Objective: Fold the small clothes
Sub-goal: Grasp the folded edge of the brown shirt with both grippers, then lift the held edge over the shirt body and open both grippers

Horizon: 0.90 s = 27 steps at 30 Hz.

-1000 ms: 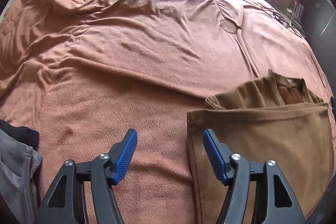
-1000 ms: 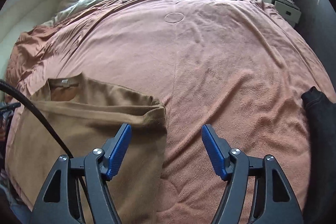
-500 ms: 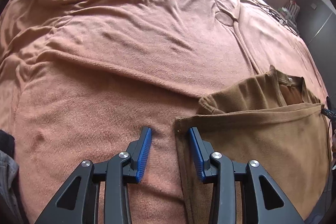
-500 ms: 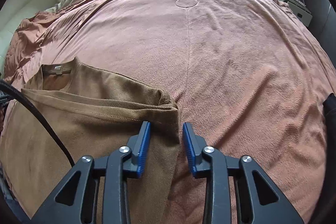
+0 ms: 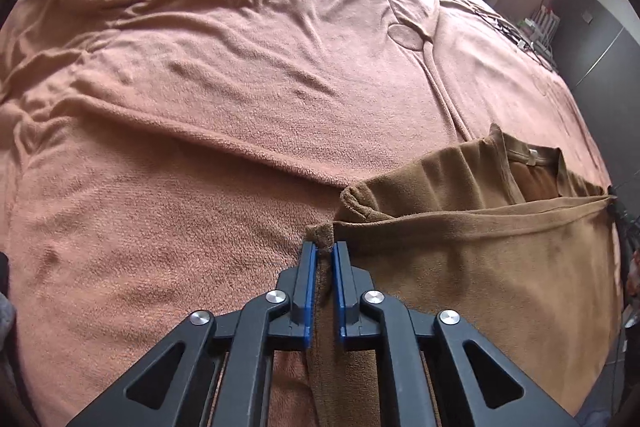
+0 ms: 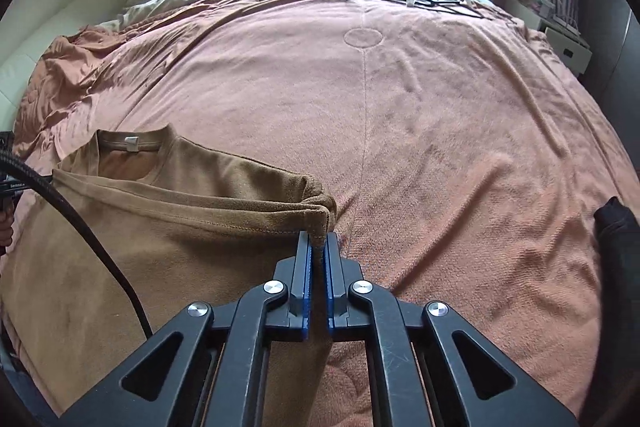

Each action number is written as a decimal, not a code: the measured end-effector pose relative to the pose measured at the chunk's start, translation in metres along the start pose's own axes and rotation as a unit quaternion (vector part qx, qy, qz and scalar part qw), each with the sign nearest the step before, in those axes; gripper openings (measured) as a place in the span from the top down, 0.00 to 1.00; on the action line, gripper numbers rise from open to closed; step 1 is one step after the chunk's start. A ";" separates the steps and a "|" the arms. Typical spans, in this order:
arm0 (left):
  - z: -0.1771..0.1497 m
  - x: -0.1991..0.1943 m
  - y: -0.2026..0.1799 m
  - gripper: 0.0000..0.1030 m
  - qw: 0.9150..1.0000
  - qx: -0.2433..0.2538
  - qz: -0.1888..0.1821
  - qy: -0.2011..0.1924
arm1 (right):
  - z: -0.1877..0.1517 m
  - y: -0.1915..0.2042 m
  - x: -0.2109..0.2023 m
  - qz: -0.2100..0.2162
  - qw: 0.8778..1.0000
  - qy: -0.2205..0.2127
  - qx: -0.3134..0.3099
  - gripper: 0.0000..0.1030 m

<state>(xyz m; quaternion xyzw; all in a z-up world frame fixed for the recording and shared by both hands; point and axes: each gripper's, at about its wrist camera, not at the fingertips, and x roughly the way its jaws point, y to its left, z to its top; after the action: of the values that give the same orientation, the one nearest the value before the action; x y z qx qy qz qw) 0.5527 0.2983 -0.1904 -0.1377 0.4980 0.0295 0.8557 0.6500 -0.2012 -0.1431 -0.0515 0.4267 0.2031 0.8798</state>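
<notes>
Left gripper (image 5: 324, 251) and right gripper (image 6: 317, 241) each pinch a folded corner of the brown shirt (image 6: 168, 227), lying flat on the bed's blanket (image 6: 420, 131) near its front edge; soft, limp cloth, best held by corners

We are looking through two fisheye cameras, each sitting low behind its tool and facing forward across the bed (image 5: 248, 75). The left view is angling rightward, the right view leftward; both are sharing the brown shirt (image 6: 132, 243), seen close up.
</notes>
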 end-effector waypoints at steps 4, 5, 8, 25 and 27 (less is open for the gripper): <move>0.003 -0.023 -0.002 0.94 0.999 -0.001 0.007 -0.031 | 0.001 0.002 -0.019 -0.007 1.000 -0.018 0.001 0.99; 0.004 -0.031 -0.002 0.94 0.999 -0.002 0.006 -0.041 | 0.001 0.003 -0.024 -0.008 1.000 -0.022 0.001 0.99; 0.010 -0.059 -0.001 0.94 0.998 -0.005 -0.001 -0.069 | 0.003 0.006 -0.042 -0.010 0.999 -0.038 -0.002 0.99; 0.070 -0.054 -0.020 0.94 0.993 -0.017 0.068 -0.092 | 0.047 0.011 -0.006 -0.061 0.998 -0.027 0.021 0.99; 0.071 -0.036 -0.017 0.94 0.994 -0.019 0.078 -0.078 | 0.050 0.010 0.012 -0.062 0.998 -0.015 0.023 0.99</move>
<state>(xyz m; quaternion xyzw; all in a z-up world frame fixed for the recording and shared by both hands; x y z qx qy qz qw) 0.5973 0.3040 -0.1232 -0.1124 0.4386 0.1162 0.8841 0.6894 -0.1752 -0.1200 -0.0550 0.4143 0.1389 0.8978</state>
